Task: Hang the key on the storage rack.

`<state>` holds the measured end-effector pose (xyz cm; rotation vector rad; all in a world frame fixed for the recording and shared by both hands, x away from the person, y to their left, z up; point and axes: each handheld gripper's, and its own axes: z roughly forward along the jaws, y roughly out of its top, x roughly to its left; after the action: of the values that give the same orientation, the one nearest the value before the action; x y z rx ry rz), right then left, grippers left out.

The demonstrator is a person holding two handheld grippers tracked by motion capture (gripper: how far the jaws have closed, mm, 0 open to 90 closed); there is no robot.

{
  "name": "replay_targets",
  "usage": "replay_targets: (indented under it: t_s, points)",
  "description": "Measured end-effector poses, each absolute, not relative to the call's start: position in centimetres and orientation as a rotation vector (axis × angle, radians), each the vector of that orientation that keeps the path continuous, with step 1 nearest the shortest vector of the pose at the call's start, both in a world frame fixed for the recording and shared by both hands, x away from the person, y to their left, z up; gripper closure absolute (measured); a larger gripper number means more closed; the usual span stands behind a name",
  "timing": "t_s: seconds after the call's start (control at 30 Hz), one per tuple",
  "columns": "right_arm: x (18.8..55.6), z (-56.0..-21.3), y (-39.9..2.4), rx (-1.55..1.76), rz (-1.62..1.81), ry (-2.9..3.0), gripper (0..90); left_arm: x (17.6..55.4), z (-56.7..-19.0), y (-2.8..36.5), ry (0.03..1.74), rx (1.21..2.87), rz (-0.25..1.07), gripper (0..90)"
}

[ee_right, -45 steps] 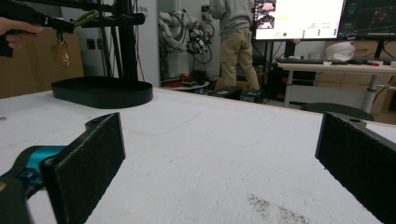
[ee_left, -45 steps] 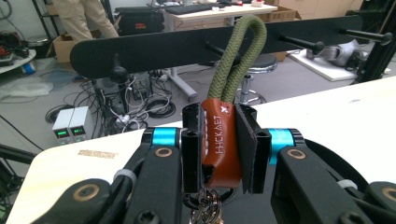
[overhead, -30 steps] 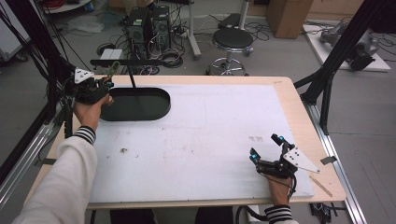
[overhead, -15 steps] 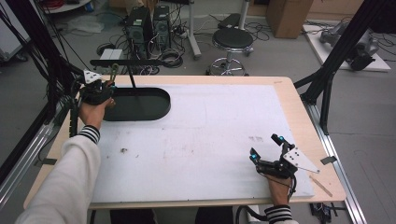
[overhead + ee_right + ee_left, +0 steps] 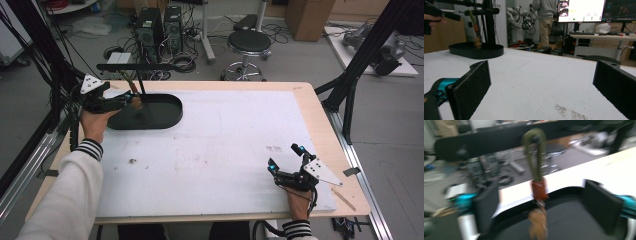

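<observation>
A black stand has an oval base [image 5: 160, 116] and a horizontal bar [image 5: 135, 66]. From the bar hangs an olive strap [image 5: 536, 157] with a red tag [image 5: 539, 190] and a brown pendant [image 5: 538, 223]. My left gripper [image 5: 131, 100] is at the hanging piece. Its jaws have just been opening and now stand wide, with the strap between them and touching neither pad; the left gripper view is blurred [image 5: 544, 203]. My right gripper [image 5: 285, 157] rests on the white mat near the front right corner, open and with nothing in it [image 5: 541, 82].
The white mat [image 5: 225, 135] covers most of the wooden table [image 5: 320, 115]. A stool [image 5: 249, 42], computer towers and cables stand beyond the far edge. Black frame posts [image 5: 350, 80] rise at both sides. A person [image 5: 546, 15] stands far off by a screen.
The left hand has shifted slightly beside the stand's bar. The right hand and its gripper have not moved.
</observation>
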<state>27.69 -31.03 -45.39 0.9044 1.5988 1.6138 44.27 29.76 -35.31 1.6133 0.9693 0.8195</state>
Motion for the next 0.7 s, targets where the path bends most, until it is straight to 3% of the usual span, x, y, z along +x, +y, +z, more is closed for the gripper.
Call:
replay_targets:
  t_s: [0.03, 0.1, 0.3, 0.7]
  points:
    - [27.7, -45.4, -31.0, 0.909, 1.613, 1.599, 0.4, 43.7, -35.1, 29.8, 0.927, 1.603, 0.797, 1.8]
    - [27.7, -45.4, -31.0, 0.910, 1.607, 1.599, 0.4, 42.4, -34.7, 29.8, 0.851, 1.575, 0.734, 1.7]
    - [27.7, -45.4, -31.0, 0.916, 1.605, 1.601, 0.4, 38.0, -34.9, 29.7, 0.723, 1.588, 0.702, 1.7]
    - [27.8, -45.4, -31.0, 0.905, 1.603, 1.609, 0.4, 32.3, -38.9, 30.4, 0.692, 1.529, 0.611, 1.7]
